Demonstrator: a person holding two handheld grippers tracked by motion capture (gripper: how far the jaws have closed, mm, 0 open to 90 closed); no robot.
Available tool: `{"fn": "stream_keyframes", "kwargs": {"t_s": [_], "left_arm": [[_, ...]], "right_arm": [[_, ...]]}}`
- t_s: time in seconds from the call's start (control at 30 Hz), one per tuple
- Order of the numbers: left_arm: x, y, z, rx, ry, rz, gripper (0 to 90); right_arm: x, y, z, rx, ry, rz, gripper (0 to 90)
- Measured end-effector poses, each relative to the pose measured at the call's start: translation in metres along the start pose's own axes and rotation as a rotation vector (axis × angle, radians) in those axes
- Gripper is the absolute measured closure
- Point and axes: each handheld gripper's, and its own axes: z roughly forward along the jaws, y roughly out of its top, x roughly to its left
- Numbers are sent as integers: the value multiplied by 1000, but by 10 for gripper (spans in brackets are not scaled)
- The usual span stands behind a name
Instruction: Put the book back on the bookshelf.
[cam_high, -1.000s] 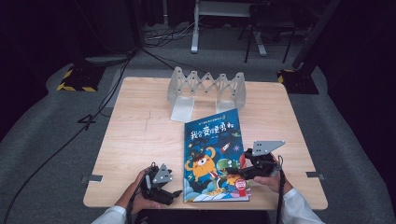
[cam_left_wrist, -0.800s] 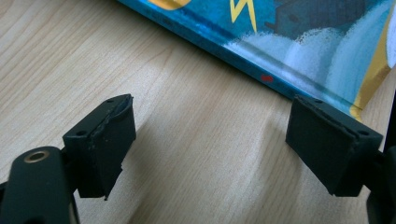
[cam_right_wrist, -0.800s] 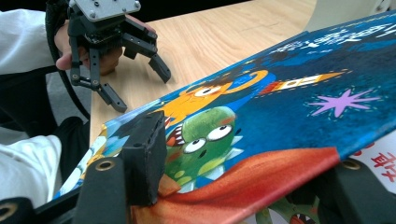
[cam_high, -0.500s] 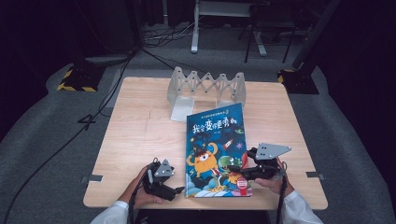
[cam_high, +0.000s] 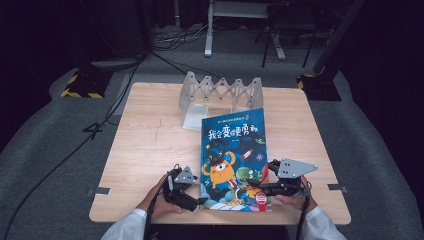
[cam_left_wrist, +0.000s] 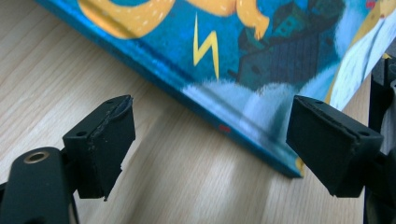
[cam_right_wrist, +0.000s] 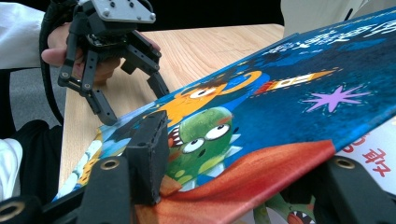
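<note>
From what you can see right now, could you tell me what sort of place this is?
Probably a recording studio or lab set up for manipulation trials: a lone wooden table on grey carpet, dark surroundings, cables across the floor, and equipment stands with hazard-striped bases behind it.

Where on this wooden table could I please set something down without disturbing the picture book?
The widest bare patch is the left half of the light wooden table, bordered by the blue picture book and the grey zigzag folding rack behind. A narrower strip lies right of the book. The near edge is crowded: the left hand-held gripper and right hand-held gripper flank the book.
</note>
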Motion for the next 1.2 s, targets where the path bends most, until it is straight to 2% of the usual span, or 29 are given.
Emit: {"fn": "stream_keyframes", "kwargs": {"t_s": [0.17, 0.23, 0.3, 0.37, 0.6, 0.67, 0.77, 0.83, 0.87, 0.9, 0.93, 1.03, 1.07, 1.2], "left_arm": [[5, 4, 3, -12, -33, -15, 153], [6, 6, 4, -20, -40, -28, 141], [8, 7, 7, -26, -65, -54, 123], [9, 8, 9, -27, -76, -61, 97], [10, 12, 20, -37, -171, -62, 27], [10, 15, 21, -35, -180, -53, 10], [11, 16, 22, -47, -191, -69, 5], [12, 15, 21, -56, -193, -79, 20], [12, 15, 20, -67, -195, -92, 34], [13, 14, 18, -91, -197, -124, 55], [14, 13, 16, -105, -197, -132, 88], [15, 12, 10, -149, -192, -141, 172], [15, 12, 10, -149, -192, -141, 193], [14, 13, 2, -207, -178, -138, 248]], "right_arm": [[1, 0, 0, -4, -1, -6, 438], [1, 0, -1, -4, -1, -10, 438], [2, 1, -1, -8, 0, -17, 438], [2, 1, -1, -10, 0, -20, 438], [6, 4, -1, -21, -2, -58, 439], [8, 5, -1, -23, -4, -71, 439], [9, 6, -1, -27, -7, -81, 439], [10, 5, -2, -28, -7, -83, 439], [10, 5, -2, -27, -7, -84, 439], [10, 5, -2, -30, -7, -85, 440], [10, 5, -2, -35, -3, -91, 445], [12, 6, -5, -37, 14, -107, 478], [12, 6, -5, -37, 14, -107, 478], [18, 8, -8, -39, 27, -138, 524]]}}
